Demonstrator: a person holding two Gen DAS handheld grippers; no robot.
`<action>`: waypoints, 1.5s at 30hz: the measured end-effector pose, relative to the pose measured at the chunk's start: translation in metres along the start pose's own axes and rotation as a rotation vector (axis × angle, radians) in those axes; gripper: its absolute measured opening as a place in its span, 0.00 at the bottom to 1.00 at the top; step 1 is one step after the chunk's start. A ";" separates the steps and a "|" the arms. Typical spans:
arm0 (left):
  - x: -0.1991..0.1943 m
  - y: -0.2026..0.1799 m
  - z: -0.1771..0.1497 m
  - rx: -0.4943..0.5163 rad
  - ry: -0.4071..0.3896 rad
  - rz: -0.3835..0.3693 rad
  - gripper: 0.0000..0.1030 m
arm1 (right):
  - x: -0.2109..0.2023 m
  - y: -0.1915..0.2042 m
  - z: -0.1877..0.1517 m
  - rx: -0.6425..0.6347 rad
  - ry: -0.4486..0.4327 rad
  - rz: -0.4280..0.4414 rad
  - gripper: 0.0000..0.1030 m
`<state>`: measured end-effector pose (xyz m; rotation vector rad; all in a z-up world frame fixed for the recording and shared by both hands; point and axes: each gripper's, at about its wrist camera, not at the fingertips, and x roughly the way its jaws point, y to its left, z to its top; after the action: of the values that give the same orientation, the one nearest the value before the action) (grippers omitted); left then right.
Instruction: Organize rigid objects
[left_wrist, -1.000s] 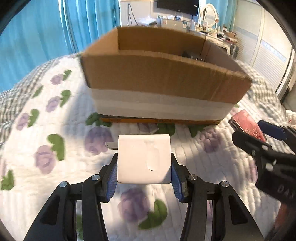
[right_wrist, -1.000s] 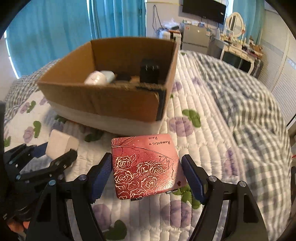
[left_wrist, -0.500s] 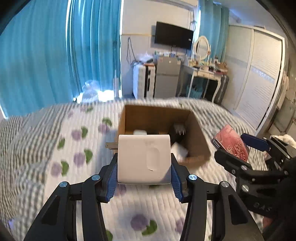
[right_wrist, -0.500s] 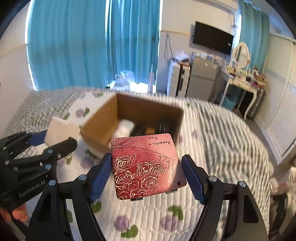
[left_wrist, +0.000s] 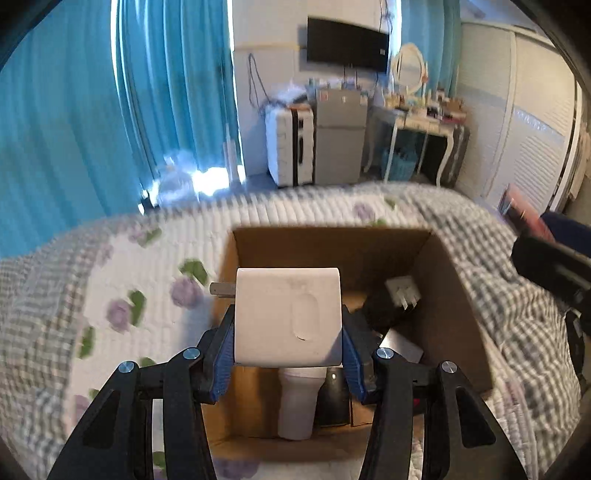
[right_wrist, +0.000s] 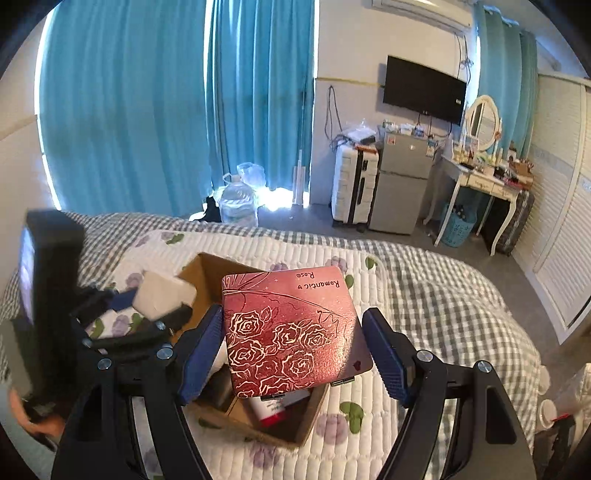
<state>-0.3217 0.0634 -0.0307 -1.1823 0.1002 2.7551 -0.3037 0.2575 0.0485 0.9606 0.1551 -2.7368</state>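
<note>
My left gripper is shut on a white charger block with a metal prong at its left, held in the air over the open cardboard box. My right gripper is shut on a red tin with a rose pattern, held above the same box. The right gripper and the tin show at the right edge of the left wrist view. The left gripper with the charger shows at the left of the right wrist view.
The box sits on a quilted floral bedspread and holds a white bottle, a black adapter and a red-capped tube. Beyond the bed are blue curtains, a suitcase, a small fridge and a dressing table.
Both grippers have risen from just above the bedspread to well above the box, each keeping its object. The views now look down into the box.
</note>
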 end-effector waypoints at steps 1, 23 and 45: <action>0.008 0.000 -0.003 -0.002 0.012 -0.003 0.49 | 0.011 -0.002 -0.003 0.002 0.013 0.004 0.73; -0.028 0.019 0.002 -0.019 -0.129 0.079 0.75 | 0.075 0.000 -0.027 0.042 0.123 0.064 0.74; -0.189 0.026 0.000 0.025 -0.401 0.141 0.80 | -0.077 0.023 0.010 0.035 -0.129 -0.088 1.00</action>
<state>-0.1970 0.0185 0.1060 -0.6177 0.1774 3.0409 -0.2459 0.2475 0.1045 0.8002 0.1303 -2.8806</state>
